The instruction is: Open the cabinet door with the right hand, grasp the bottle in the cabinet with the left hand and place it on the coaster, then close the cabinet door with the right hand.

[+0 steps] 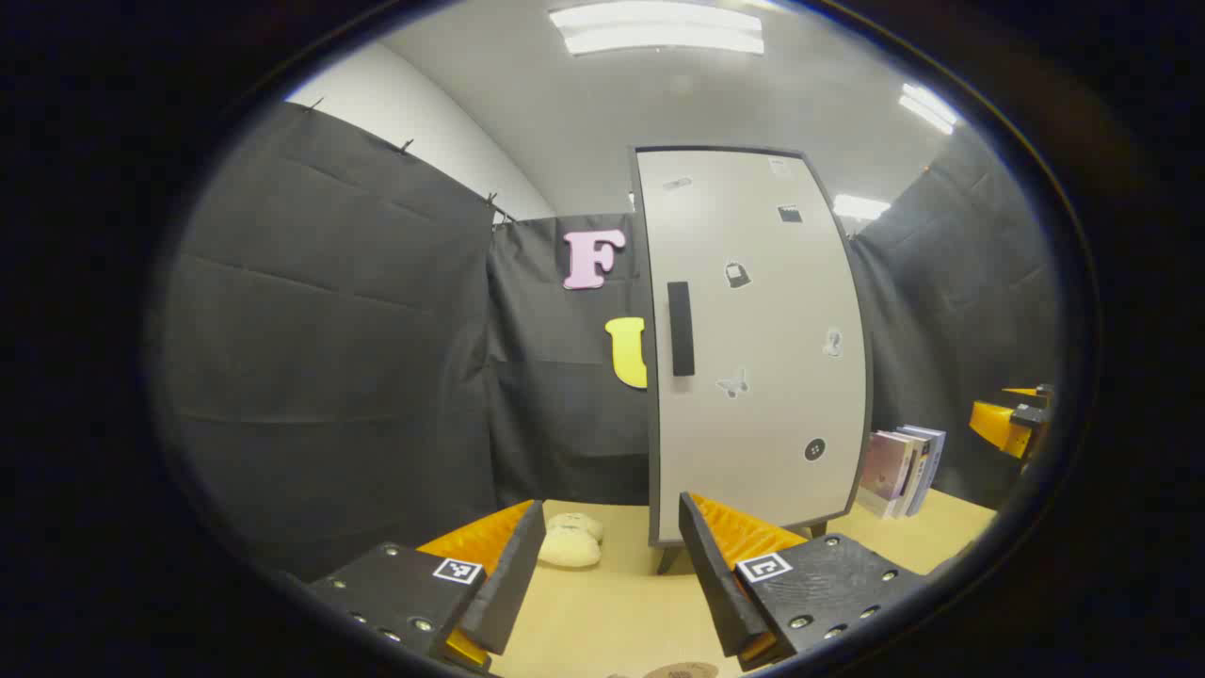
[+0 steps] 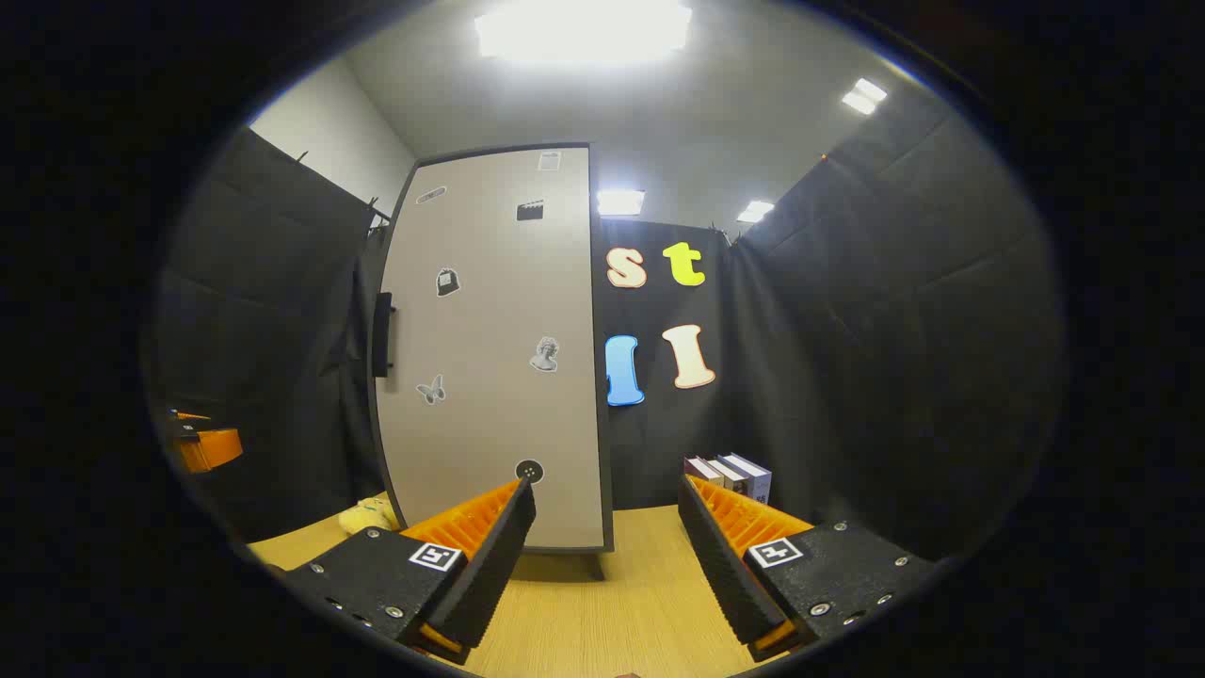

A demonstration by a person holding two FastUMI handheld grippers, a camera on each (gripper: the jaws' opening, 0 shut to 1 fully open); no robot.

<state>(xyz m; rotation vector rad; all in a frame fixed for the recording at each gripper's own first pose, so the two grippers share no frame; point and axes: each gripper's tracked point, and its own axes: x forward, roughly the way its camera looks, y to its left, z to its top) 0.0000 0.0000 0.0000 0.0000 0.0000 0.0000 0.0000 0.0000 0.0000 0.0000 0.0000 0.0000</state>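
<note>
The cabinet door (image 2: pixel 490 348) stands closed on the worktop (image 2: pixel 602 603), so the bottle behind it is hidden; both the right tongs (image 2: pixel 607 527) and left tongs (image 1: pixel 612 556) gape wide, empty; the stiff black handle (image 2: pixel 382 334) at 9 o'clock looks the place to grip.

We saw the cabinet (image 1: pixel 753 348) standing on the table (image 1: pixel 602 612) right of centre in the left gripper view, its door handle (image 1: pixel 680 329) near the door's left edge. A plush toy (image 1: pixel 570 544) lay on the table at lower centre, left of the cabinet's foot. Books (image 1: pixel 906 468) stood upright at the cabinet's lower right, beside the booth wall.
</note>
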